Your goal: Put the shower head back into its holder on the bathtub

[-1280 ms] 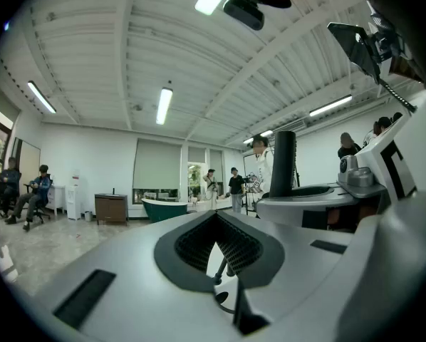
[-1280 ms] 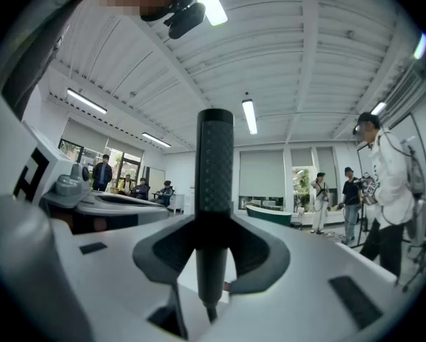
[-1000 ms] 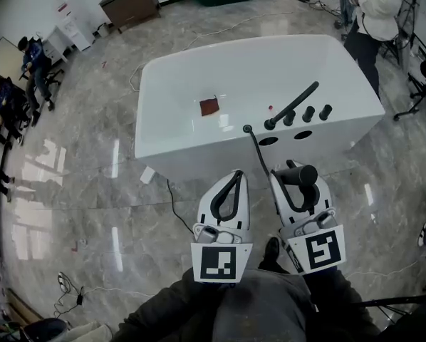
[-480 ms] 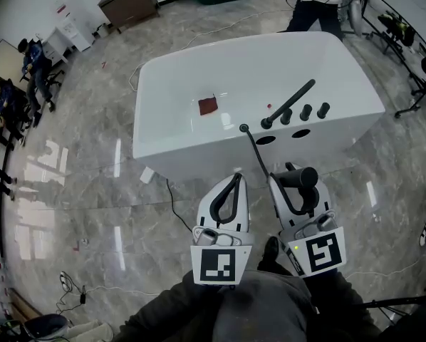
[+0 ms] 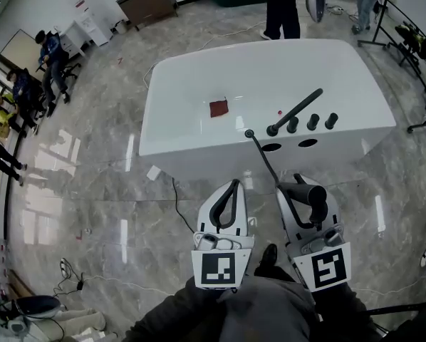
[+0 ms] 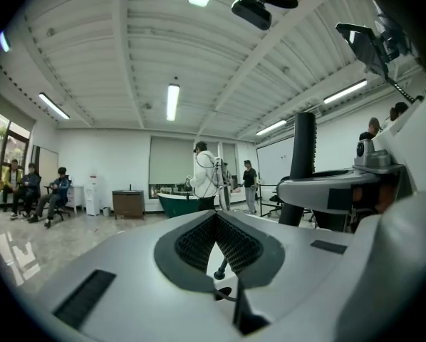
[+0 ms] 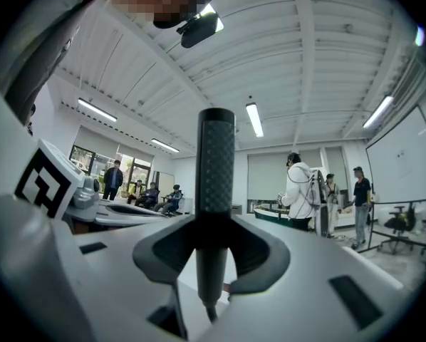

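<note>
Both held low, close to the body, short of the white oval bathtub (image 5: pixel 199 148). Left gripper (image 5: pixel 232 185) jaws pressed together, empty; right gripper (image 5: pixel 303 191) pinched the black cylindrical shower head (image 7: pixel 216 162).

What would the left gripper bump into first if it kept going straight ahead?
Most likely the near side wall of the white bathtub, close to where the thin black hose comes out of its rim. The left gripper, jaws shut and empty, points that way; how high it would hit is unclear.
</note>
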